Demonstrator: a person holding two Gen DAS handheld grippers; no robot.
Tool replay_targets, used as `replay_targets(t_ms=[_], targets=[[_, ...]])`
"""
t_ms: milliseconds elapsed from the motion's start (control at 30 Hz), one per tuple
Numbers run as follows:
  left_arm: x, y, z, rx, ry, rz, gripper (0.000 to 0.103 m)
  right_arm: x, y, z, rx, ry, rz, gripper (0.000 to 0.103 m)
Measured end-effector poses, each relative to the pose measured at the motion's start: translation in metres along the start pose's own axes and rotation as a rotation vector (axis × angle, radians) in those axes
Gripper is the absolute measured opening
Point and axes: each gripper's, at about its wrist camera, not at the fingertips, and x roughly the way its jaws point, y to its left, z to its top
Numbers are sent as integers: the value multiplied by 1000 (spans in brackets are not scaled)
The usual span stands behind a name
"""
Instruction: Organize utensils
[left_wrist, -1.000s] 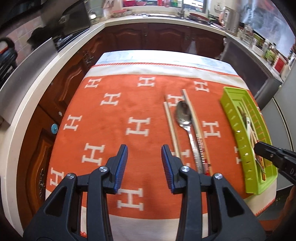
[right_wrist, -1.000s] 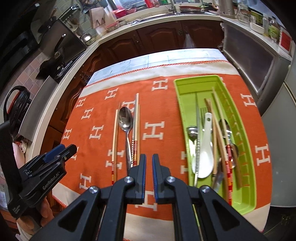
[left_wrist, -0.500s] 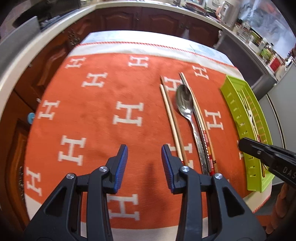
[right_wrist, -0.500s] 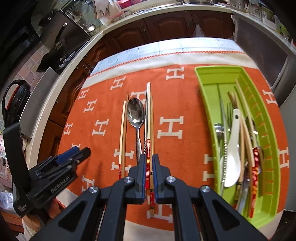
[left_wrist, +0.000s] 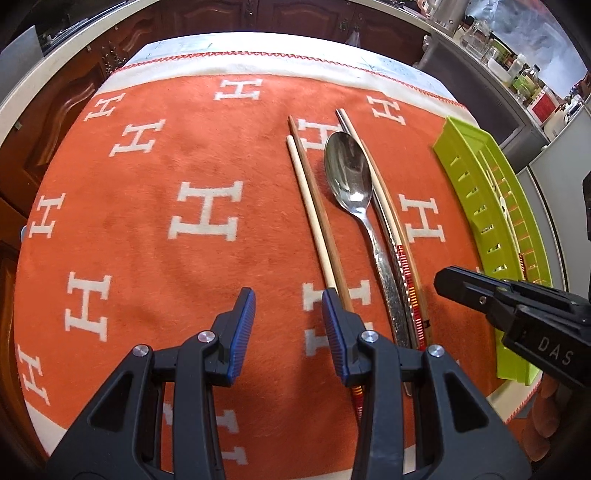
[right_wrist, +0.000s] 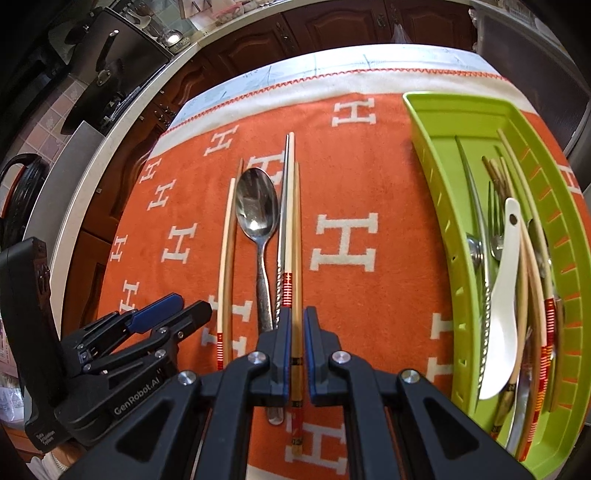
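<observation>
An orange cloth with white H letters (left_wrist: 207, 210) covers the table, and dark wooden kitchen cabinets (left_wrist: 258, 18) stand behind it at 12 o'clock.

In the left wrist view, my left gripper (left_wrist: 288, 332) has its fingers spread apart, with only cloth between them. Its right finger (left_wrist: 334, 332) lies over the near end of a pair of wooden chopsticks (left_wrist: 314, 214). At 1 o'clock lies a metal spoon (left_wrist: 349, 177), bowl away from me, and just beside it on the right a second pair of chopsticks with red bands (left_wrist: 397, 240). The green tray (left_wrist: 476, 206) is at 3 o'clock, and my right gripper (left_wrist: 443, 284) comes in from there, near the banded ends.

In the right wrist view, the fingers of my right gripper (right_wrist: 294, 328) are nearly together, with one red-banded chopstick (right_wrist: 295, 221) running between them; I cannot tell if the pads really touch it. The spoon (right_wrist: 256, 206) is at 11 o'clock, the pale chopsticks (right_wrist: 227, 258) left of it. The left gripper (right_wrist: 173, 314) is at 9 o'clock. The tray (right_wrist: 436, 177) at 3 o'clock holds a white ceramic spoon (right_wrist: 504, 295), a fork (right_wrist: 495, 225) and more chopsticks.
</observation>
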Motion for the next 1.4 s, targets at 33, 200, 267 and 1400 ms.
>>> replay_targets(t_ms=[33,200,267,1400], targets=[[1,-2,1,5,-1,4,34,1,-1,0,2,1,3,6],[2,-6,2,6,2,4,34,5,-5,1,8,7,11,6],[2,-8,3,7,5,4,34,6,-7,0,9,9,14,6],[12,-30,8,51,-26,112,4,6,-23,-5,43,8,32,6]])
